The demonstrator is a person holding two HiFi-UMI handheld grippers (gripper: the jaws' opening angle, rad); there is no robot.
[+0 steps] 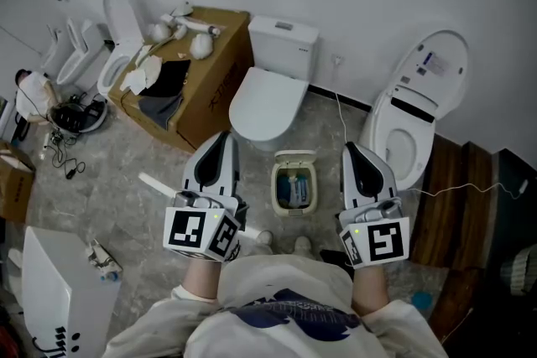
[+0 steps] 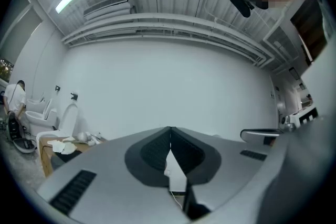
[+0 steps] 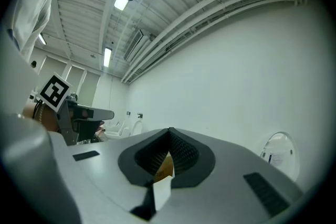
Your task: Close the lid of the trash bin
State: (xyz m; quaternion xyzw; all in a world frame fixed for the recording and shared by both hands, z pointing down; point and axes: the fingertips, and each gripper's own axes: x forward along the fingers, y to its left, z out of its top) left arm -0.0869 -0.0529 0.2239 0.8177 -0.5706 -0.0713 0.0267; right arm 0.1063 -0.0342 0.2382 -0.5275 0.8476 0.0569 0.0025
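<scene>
A small cream trash bin (image 1: 294,181) stands on the floor between my two grippers in the head view, its lid up and blue rubbish showing inside. My left gripper (image 1: 220,138) is held level to the bin's left, well above the floor, its jaws shut with nothing between them. To the bin's right my right gripper (image 1: 351,150) is also level and shut on nothing. In the left gripper view the left gripper (image 2: 170,128) points at the white wall. In the right gripper view the right gripper (image 3: 169,130) faces the same wall. The bin shows in neither gripper view.
A white toilet (image 1: 270,88) stands just behind the bin. Another toilet (image 1: 419,105) with its lid raised is at the right, beside dark wooden boards (image 1: 453,189). A cardboard box (image 1: 189,80) with loose parts lies at the left, more toilets (image 1: 92,54) beyond it.
</scene>
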